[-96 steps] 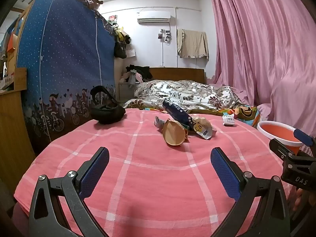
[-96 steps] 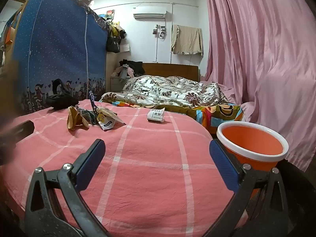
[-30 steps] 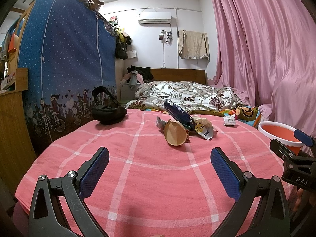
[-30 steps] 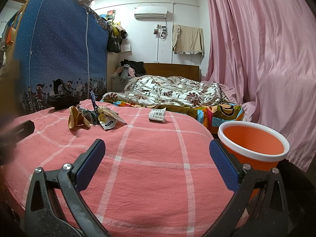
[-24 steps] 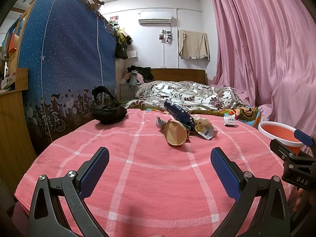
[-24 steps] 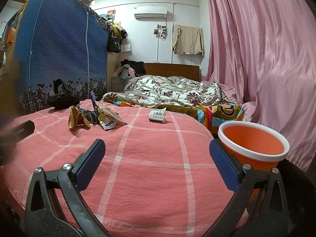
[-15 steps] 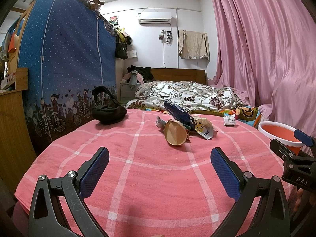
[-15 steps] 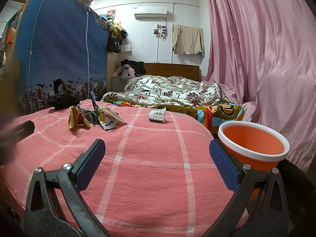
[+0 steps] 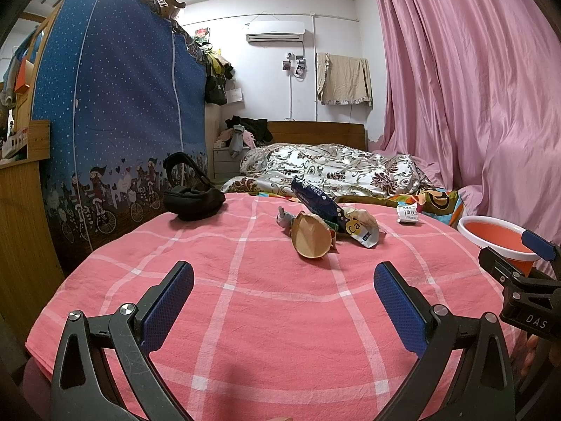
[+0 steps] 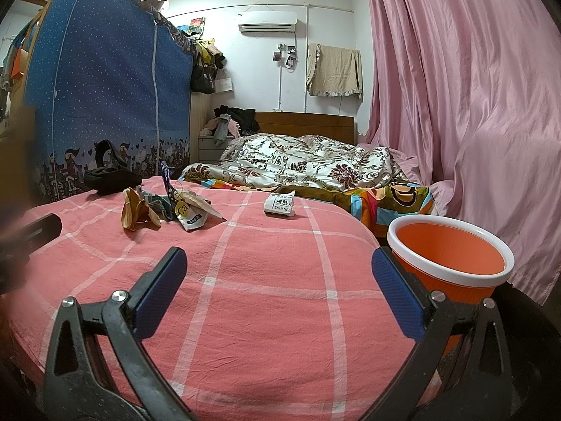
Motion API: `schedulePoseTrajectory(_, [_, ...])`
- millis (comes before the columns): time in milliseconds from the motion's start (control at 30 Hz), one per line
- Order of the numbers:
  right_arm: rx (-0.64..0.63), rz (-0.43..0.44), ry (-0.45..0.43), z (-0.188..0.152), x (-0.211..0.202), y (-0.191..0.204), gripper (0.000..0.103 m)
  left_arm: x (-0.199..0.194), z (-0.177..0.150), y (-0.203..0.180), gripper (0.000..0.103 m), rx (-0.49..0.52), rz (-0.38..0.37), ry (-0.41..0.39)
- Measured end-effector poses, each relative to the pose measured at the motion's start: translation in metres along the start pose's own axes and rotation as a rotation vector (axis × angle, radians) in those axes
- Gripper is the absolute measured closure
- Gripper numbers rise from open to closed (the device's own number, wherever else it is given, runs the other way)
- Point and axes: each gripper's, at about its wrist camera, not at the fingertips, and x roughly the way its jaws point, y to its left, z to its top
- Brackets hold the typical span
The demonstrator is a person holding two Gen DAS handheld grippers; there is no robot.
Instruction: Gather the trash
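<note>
A heap of trash lies on the pink checked tablecloth: a crumpled brown paper piece, a dark blue wrapper and a silver pouch. The same heap shows in the right wrist view. A small white packet lies apart, further right. My left gripper is open, well short of the heap, holding nothing. My right gripper is open and holds nothing, beside the orange bin that stands off the table's right edge.
A black bag sits at the table's far left. A blue dotted wardrobe stands on the left and pink curtains hang on the right. A bed with a patterned quilt lies behind the table.
</note>
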Motion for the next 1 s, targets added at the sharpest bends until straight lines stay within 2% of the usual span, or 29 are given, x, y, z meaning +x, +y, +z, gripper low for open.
schedulePoseTrajectory(1000, [0.000, -0.005, -0.012, 0.0021, -0.0016, 0.0038, 0.000, -0.0007, 0.0043, 0.0068, 0.002, -0.033, -0.016, 0.003])
